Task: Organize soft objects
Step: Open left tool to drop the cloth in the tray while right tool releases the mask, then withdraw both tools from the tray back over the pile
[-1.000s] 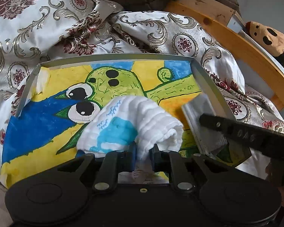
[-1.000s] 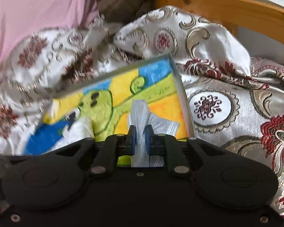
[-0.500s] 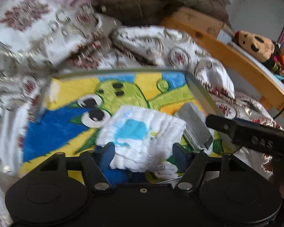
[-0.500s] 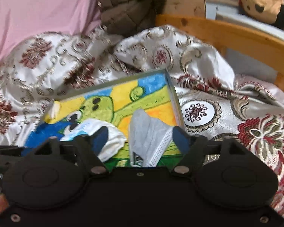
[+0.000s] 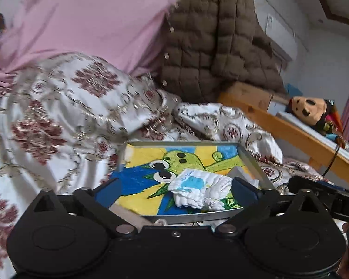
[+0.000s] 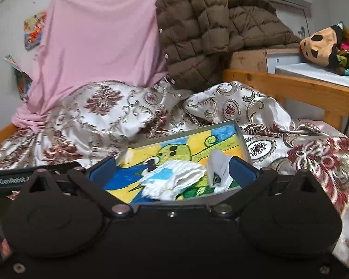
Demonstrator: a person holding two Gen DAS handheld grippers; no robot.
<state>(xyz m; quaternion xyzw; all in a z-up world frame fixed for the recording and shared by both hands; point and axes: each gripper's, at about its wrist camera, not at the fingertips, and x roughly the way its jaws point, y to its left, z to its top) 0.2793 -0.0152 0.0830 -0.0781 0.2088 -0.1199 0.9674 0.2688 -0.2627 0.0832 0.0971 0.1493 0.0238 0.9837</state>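
Observation:
A metal tray [image 5: 181,142] lined with a bright cartoon drawing rests on the bed. In it lies a crumpled white cloth with a blue print [image 5: 195,190], and a grey face mask [image 5: 240,172] lies beside it on the right. My left gripper [image 5: 176,189] hangs back from the tray's near edge; its jaws are opening wide and the pads touch nothing. In the right wrist view the same tray [image 6: 181,134], white cloth [image 6: 172,181] and grey mask [image 6: 217,165] show. My right gripper [image 6: 172,172] is also opening, and its pads press on nothing.
A patterned satin quilt [image 5: 69,107] is bunched around the tray. Behind it hang a pink cloth [image 6: 100,34] and a brown quilted jacket [image 6: 209,23]. A wooden bed rail [image 6: 302,88] runs along the right, with a plush toy [image 6: 323,44] on the ledge above it.
Both grippers went from shut to wide open, letting go of the white cloth and the grey mask in the tray. Both then drew back and up from the tray.

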